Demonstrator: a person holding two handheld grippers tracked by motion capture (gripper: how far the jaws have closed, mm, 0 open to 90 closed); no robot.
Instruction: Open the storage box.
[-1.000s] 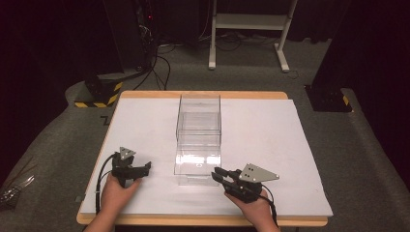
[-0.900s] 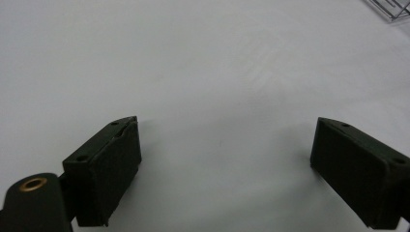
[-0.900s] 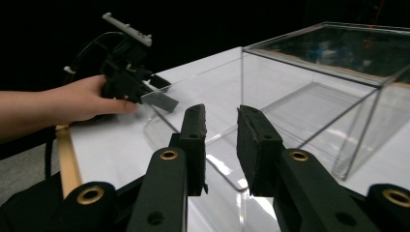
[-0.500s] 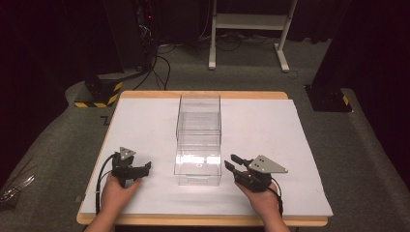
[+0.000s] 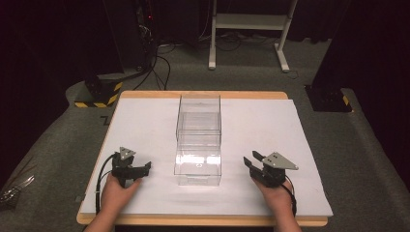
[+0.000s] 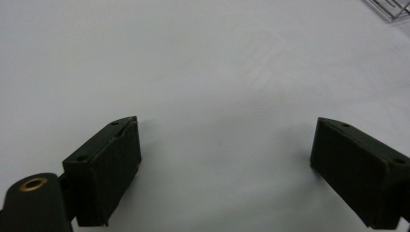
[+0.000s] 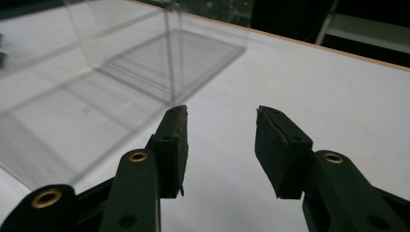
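A clear plastic box (image 5: pixel 198 140) with several compartments stands lengthwise in the middle of the white sheet (image 5: pixel 256 121), and nothing shows inside it. My left gripper (image 5: pixel 145 166) rests on the sheet to the box's left, held by a hand, jaws wide open over bare white surface (image 6: pixel 222 145). To the right of the box lies my right gripper (image 5: pixel 250 161), its jaws open and empty (image 7: pixel 220 121). In the right gripper view the clear box (image 7: pixel 121 72) stands just left of the jaws.
The white sheet covers a wooden table (image 5: pixel 203 94) with its edge showing at the back and front. Beyond the table are a black-and-yellow striped base (image 5: pixel 99 94), cables on the grey floor and a white stand (image 5: pixel 249 29).
My right gripper has moved to the right, away from the front of the clear box. The left gripper has stayed where it was.
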